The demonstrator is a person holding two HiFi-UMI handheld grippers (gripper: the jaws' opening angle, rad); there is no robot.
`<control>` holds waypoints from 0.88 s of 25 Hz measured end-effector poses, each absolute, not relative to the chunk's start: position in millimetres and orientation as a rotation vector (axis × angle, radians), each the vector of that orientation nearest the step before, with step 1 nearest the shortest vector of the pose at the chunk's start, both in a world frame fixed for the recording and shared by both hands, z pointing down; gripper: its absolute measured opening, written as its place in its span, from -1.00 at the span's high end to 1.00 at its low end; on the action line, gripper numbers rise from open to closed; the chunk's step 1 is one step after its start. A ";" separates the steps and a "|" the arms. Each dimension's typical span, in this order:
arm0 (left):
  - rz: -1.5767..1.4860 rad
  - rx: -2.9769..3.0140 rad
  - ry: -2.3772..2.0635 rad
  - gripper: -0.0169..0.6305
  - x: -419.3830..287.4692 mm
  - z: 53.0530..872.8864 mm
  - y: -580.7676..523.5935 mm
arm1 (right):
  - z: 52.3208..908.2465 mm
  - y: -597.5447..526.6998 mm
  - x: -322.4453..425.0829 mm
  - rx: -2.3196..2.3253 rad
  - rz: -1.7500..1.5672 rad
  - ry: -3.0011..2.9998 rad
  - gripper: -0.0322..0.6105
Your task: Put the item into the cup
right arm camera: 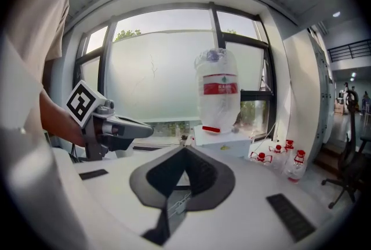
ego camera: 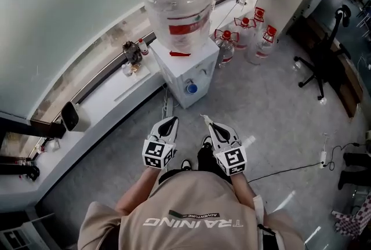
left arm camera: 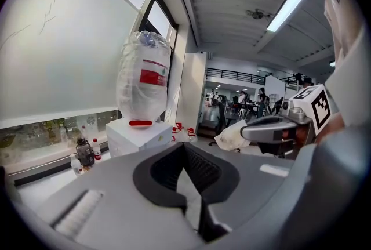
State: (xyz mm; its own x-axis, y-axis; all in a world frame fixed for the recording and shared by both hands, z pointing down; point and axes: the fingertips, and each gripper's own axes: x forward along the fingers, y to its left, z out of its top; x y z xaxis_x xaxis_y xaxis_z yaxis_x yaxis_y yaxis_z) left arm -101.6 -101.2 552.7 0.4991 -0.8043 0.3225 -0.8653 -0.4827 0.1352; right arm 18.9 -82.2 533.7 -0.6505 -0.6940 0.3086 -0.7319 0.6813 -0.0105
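Observation:
Both grippers are held close in front of my body, above a grey floor. My left gripper [ego camera: 171, 120] [left arm camera: 185, 147] has its jaws together with nothing visible between them. My right gripper [ego camera: 206, 119] [right arm camera: 185, 151] is shut too, and a small white crumpled item [left arm camera: 233, 134] sticks out of its tip, as seen from the left gripper view. A white water dispenser [ego camera: 186, 72] with a large clear bottle [ego camera: 175, 2] stands about a step ahead. I see no cup that I can make out.
Several empty clear bottles with red caps [ego camera: 249, 37] stand on the floor right of the dispenser. A white ledge [ego camera: 110, 107] along the window carries small bottles and a dark jar [ego camera: 131, 53]. An office chair [ego camera: 324, 66] and a cable [ego camera: 295, 169] are at the right.

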 end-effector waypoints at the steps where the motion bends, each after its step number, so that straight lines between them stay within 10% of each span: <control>1: 0.319 2.452 -1.425 0.92 -100.6 555.3 -109.3 | 534.8 -91.0 19.1 1.114 0.183 -2.623 0.87; 22: 0.412 2.278 -1.598 0.92 -76.6 558.9 -214.7 | 567.2 -237.9 44.4 0.852 0.269 -2.692 0.87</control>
State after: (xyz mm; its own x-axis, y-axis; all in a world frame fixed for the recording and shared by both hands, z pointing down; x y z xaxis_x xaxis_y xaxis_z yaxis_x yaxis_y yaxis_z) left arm -76.6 -214.7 558.9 0.3305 -0.8481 0.4142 -0.9426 -0.3188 0.0993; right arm 44.4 -237.9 567.2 -0.7776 -0.5286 0.3405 -0.5855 0.8062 -0.0854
